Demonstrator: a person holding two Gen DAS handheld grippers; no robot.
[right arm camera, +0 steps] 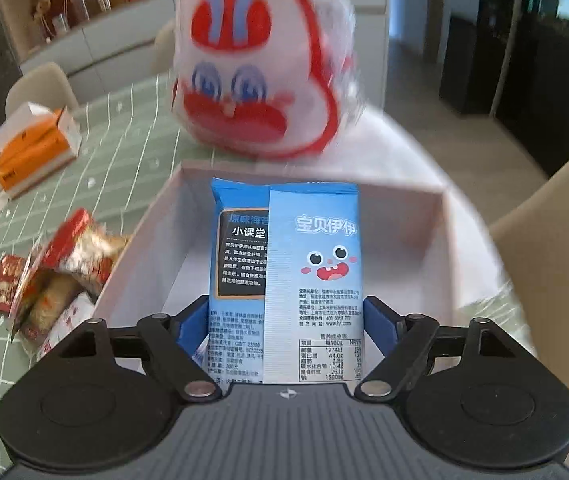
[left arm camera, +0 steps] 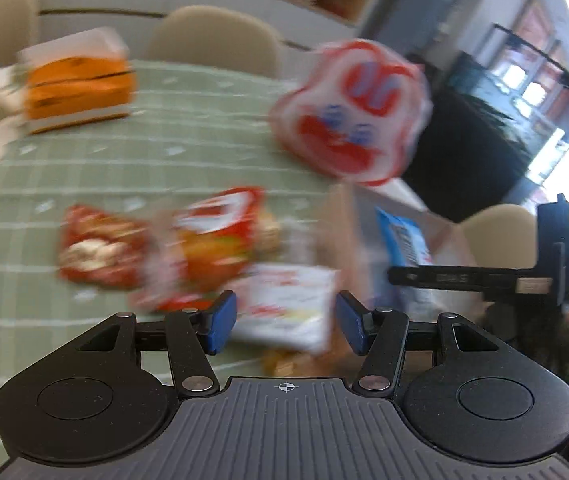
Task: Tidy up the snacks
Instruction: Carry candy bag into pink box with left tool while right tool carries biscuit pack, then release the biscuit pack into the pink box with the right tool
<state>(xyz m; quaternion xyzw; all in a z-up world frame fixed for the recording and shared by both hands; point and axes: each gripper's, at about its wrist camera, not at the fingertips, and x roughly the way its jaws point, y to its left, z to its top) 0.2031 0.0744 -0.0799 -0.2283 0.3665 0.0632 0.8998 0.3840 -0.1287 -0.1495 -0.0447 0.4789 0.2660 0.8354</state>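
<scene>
In the right wrist view my right gripper [right arm camera: 286, 324] is shut on a light blue snack packet [right arm camera: 312, 248] with a cartoon face, its blue pads at the packet's two side edges. The packet hangs upright over an open white box [right arm camera: 436, 220]. In the left wrist view my left gripper [left arm camera: 286, 318] is open, low over a blurred pile of red and orange snack packets [left arm camera: 212, 240]. A white packet [left arm camera: 288, 304] from that pile lies in line with the gap, and the pads are not pressing on it. The blue packet [left arm camera: 402, 240] shows at the right there.
A large white and red rabbit-face bag [right arm camera: 260, 68] stands on the table behind the box. An orange tissue box [right arm camera: 32, 148] sits at the far left on the green checked tablecloth [left arm camera: 164, 152]. Beige chairs [left arm camera: 212, 36] ring the table, and another chair [right arm camera: 556, 240] is at the right.
</scene>
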